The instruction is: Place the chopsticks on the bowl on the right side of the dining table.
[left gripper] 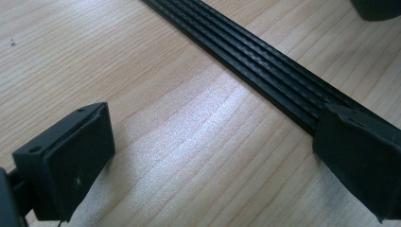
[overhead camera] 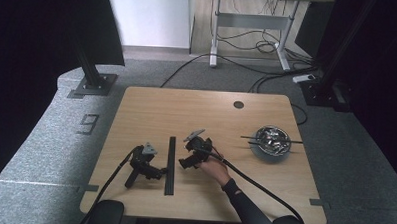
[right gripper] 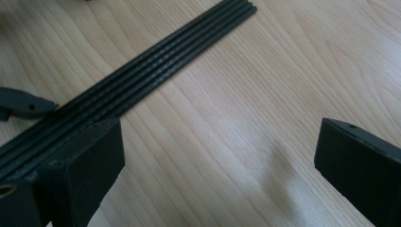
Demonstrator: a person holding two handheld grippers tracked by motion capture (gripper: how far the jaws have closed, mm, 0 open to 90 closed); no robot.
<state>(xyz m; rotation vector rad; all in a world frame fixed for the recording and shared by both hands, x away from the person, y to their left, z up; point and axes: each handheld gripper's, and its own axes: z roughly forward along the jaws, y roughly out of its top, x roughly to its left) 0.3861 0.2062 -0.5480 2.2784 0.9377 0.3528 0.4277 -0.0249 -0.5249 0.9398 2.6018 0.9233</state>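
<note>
A long black ribbed strip (overhead camera: 170,165) lies front to back on the wooden table (overhead camera: 151,110). My left gripper (overhead camera: 160,172) rests on the table just left of the strip, open, with no hand on it. In the left gripper view its jaws (left gripper: 213,165) stand wide apart over bare wood, the right one touching the strip (left gripper: 265,71). A hand holds my right gripper (overhead camera: 184,163) just right of the strip, also open. In the right gripper view the gripper (right gripper: 217,170) frames bare wood, and the strip (right gripper: 156,71) runs past its left jaw.
A metal bowl (overhead camera: 270,157) with shiny contents and thin black sticks (overhead camera: 295,141) laid across it stands at the table's right. A round cable hole (overhead camera: 238,104) sits near the far edge. Cables trail from both grippers off the front edge.
</note>
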